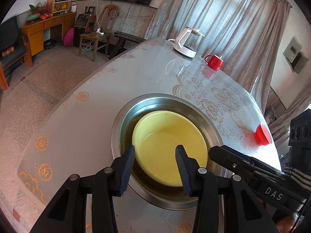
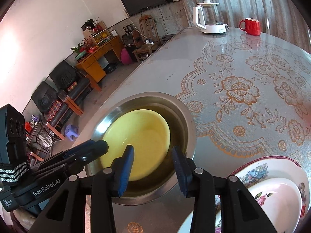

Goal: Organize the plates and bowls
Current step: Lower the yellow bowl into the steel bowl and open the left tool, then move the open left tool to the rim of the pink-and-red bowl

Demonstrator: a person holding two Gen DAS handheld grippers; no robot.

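Left gripper [image 1: 155,167]: fingers parted, straddling the near-left rim of the yellow bowl [image 1: 169,147], pads not pressing on it. Right gripper [image 2: 153,167]: fingers likewise released, straddling the bowl's near-right rim, nothing clamped.

Yellow bowl sits nested inside the steel basin [image 1: 124,120], off-centre toward the near side. Basin rests on the tabletop [image 1: 77,128].

Judged step: letting go after nesting. To do it well, lift both grippers straight up and clear of the rims so neither finger drags the bowl or tips the basin.

Flowered plate [image 2: 258,169] with a white bowl [image 2: 279,196] on it lies just right of the basin, probably next. Red mug [image 2: 250,26] and kettle [image 2: 210,19] stand well apart, far side.
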